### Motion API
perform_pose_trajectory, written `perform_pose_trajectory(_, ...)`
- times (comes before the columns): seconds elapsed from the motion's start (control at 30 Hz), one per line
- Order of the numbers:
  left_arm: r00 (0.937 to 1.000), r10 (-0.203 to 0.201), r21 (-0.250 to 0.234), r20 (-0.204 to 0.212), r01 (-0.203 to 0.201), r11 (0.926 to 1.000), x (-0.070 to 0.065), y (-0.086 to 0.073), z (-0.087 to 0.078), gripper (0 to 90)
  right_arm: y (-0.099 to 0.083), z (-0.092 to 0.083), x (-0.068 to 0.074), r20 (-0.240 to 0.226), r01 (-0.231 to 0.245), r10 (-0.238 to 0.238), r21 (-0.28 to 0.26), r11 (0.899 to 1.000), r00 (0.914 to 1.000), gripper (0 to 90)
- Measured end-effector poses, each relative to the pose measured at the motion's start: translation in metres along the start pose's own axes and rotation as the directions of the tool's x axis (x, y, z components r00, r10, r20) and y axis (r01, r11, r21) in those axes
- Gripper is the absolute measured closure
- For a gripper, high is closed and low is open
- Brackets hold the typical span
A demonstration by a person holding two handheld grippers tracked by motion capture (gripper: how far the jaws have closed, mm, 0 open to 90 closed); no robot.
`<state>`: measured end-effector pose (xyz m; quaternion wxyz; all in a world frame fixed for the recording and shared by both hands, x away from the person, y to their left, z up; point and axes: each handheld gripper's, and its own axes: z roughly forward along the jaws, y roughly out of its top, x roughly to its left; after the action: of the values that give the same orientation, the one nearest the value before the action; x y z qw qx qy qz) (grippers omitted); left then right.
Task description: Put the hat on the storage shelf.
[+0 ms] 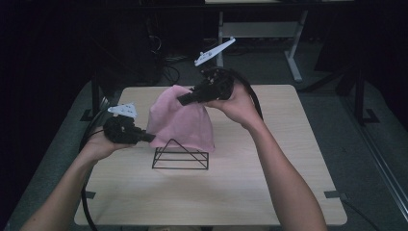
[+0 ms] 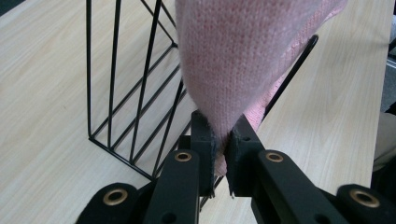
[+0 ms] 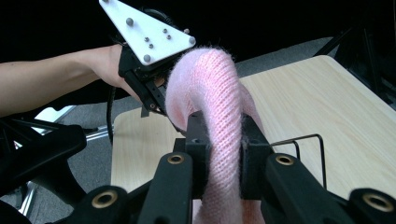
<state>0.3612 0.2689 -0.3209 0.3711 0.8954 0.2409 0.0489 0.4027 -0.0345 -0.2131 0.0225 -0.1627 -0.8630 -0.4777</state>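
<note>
Dim room, pale wooden table (image 1: 269, 192): a pink knitted cloth (image 1: 183, 120) is held stretched over a black wire triangular rack (image 1: 180, 156).

Nearest the person, the left gripper (image 1: 149, 138) pinches a lower edge of the cloth, its jaws pressed together on the knit right beside the rack's wires. Farther off and higher, the right gripper (image 1: 182, 100) clamps a thick bunched fold at the cloth's top, above the rack's far side. The cloth hangs between both grippers, its lower hem just behind the rack's peak. The step in hand looks like draping the cloth onto the rack; next, both hands likely need to lower it evenly so its middle lands on the ridge before either grip lets go.
</note>
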Motion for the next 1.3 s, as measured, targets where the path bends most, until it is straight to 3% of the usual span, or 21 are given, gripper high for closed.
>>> perform_pose_trajectory(0.2,1.0000,0.007,0.014,0.000,-0.007,0.9999,0.000,-0.007,0.003,83.2,-0.006,0.006,-0.001,-0.007,0.001,-0.001,-0.002,1.000,1.0000,77.8)
perform_pose_trajectory(0.53,0.9998,-0.018,0.028,0.000,0.018,0.9994,0.001,-0.018,0.009,83.2,-0.015,0.018,-0.001,-0.036,0.006,-0.005,0.009,1.000,0.9994,77.6)
perform_pose_trajectory(1.3,0.9990,-0.043,0.067,-0.005,0.044,0.9968,0.003,-0.043,0.032,83.2,-0.048,0.043,-0.005,-0.088,-0.028,0.031,0.036,0.999,0.9956,76.1)
